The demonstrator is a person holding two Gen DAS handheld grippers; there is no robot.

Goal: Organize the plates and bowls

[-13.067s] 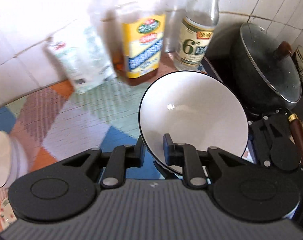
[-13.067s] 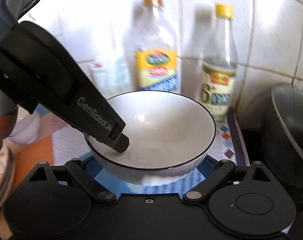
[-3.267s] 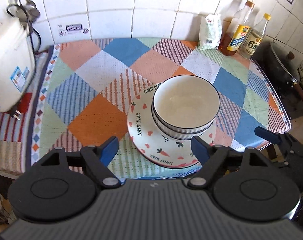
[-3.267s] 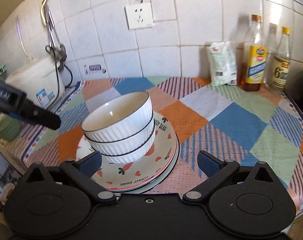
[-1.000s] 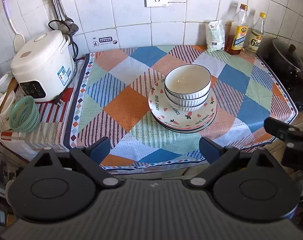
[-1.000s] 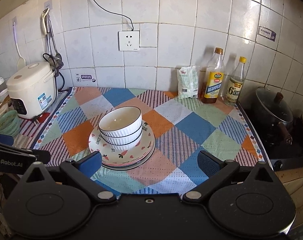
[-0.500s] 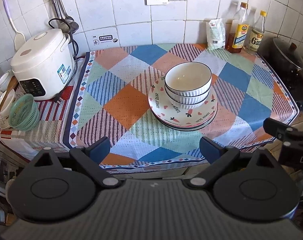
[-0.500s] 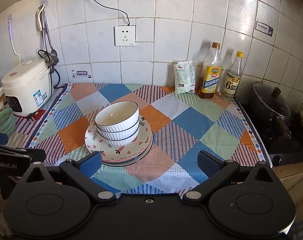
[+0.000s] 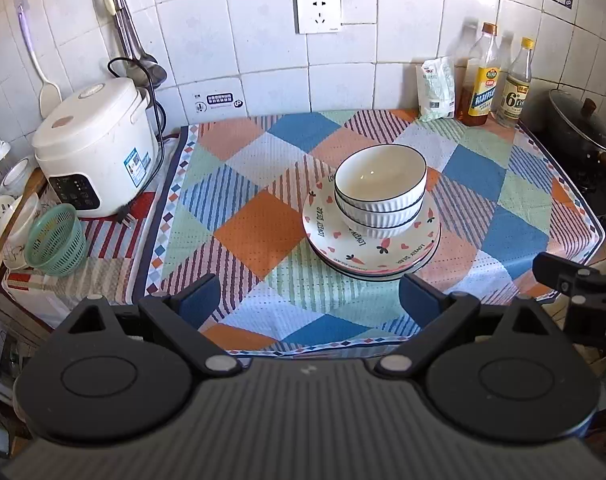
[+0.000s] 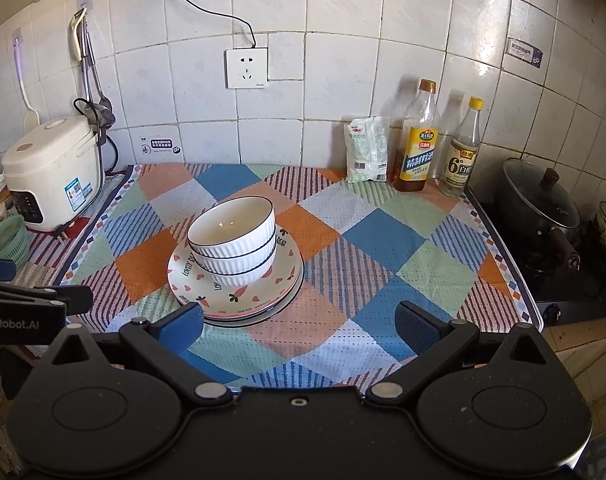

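- White ribbed bowls (image 9: 380, 194), nested in a stack, sit on the patterned plates (image 9: 345, 246) near the middle of the patchwork cloth (image 9: 255, 236); we count three bowls in the left wrist view
- We hold the left gripper (image 9: 309, 298) with its jaws spread wide and nothing between them, back from the plates off the cloth's near edge
- Our right gripper (image 10: 299, 322) is likewise spread and empty, with the plates just beyond its left finger
- Only the left view shows us the green basket (image 9: 57, 240) in full, beside the rice cooker (image 9: 97, 148), left of the plates, plus a black part of the right gripper at the frame's right edge
- Only the right view shows us the full lidded pot (image 10: 543, 204) with its handle, right of the plates, and the two bottles (image 10: 417, 140) and packet (image 10: 367, 154) larger behind them
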